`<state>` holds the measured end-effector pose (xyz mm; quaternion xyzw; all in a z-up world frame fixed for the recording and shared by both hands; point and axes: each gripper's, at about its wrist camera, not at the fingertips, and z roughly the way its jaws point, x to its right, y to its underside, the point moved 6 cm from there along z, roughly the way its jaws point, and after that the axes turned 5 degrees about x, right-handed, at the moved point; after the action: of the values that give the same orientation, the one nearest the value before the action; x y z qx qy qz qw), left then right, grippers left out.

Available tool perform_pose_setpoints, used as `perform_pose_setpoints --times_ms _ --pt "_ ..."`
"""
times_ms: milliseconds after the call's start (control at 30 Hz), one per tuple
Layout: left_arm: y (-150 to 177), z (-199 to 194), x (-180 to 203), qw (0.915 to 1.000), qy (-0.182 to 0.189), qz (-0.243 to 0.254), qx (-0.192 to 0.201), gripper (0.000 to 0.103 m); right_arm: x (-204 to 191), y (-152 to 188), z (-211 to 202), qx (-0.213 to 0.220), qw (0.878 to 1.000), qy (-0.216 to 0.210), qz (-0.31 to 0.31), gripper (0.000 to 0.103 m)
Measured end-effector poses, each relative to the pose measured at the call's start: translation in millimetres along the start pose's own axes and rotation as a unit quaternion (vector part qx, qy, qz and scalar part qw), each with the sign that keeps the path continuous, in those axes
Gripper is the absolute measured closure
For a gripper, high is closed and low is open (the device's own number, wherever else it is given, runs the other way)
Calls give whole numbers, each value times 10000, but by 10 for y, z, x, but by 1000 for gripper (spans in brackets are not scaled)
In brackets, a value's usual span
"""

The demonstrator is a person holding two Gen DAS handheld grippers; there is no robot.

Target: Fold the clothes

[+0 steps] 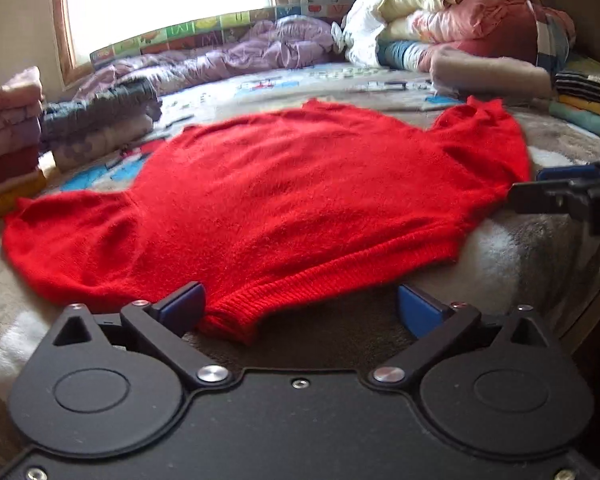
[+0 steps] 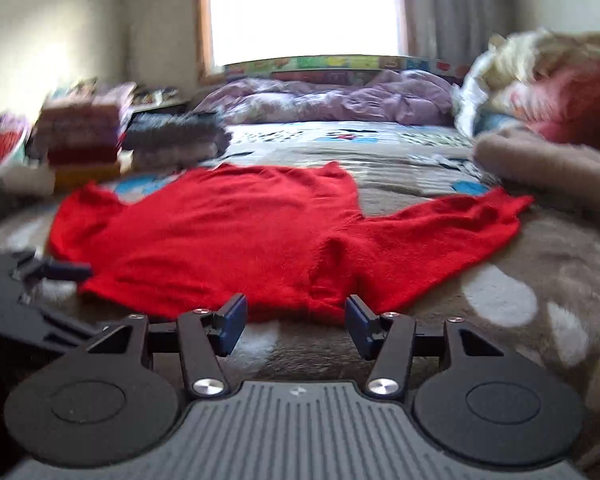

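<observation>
A red knitted sweater [image 1: 284, 196] lies spread flat on the bed, hem toward me, sleeves out to both sides. My left gripper [image 1: 300, 312] stands open at the ribbed hem's left corner, which lies between its blue pads without being pinched. In the right wrist view the sweater [image 2: 236, 236] fills the middle. My right gripper [image 2: 296, 320] is open just short of the hem's right part, touching nothing. Each gripper shows in the other's view: the right gripper [image 1: 572, 196] at the right edge, the left gripper [image 2: 48, 270] at the left edge.
The patterned bed blanket [image 2: 500, 300] lies under everything. Stacks of folded clothes [image 1: 12, 140] stand on the left, with a dark folded pile [image 1: 100, 120] beside them. A heap of unfolded laundry [image 1: 460, 12] and folded items [image 1: 588, 100] sit at the right. A purple duvet [image 2: 332, 100] lies below the window.
</observation>
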<state>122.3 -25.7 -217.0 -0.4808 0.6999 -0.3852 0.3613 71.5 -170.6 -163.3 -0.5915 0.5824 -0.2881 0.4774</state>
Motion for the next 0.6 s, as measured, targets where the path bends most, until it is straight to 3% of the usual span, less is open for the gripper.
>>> perform_pose_setpoints --times_ms 200,400,600 --pt "-110 -182 229 9985 469 85 277 1 300 -45 -89 106 9938 8 1106 48" --pt "-183 -194 346 9977 585 76 347 2 637 60 -8 57 9689 -174 2467 48" --pt "-327 -74 321 9981 555 -169 222 2 820 92 14 145 9518 -212 3058 48"
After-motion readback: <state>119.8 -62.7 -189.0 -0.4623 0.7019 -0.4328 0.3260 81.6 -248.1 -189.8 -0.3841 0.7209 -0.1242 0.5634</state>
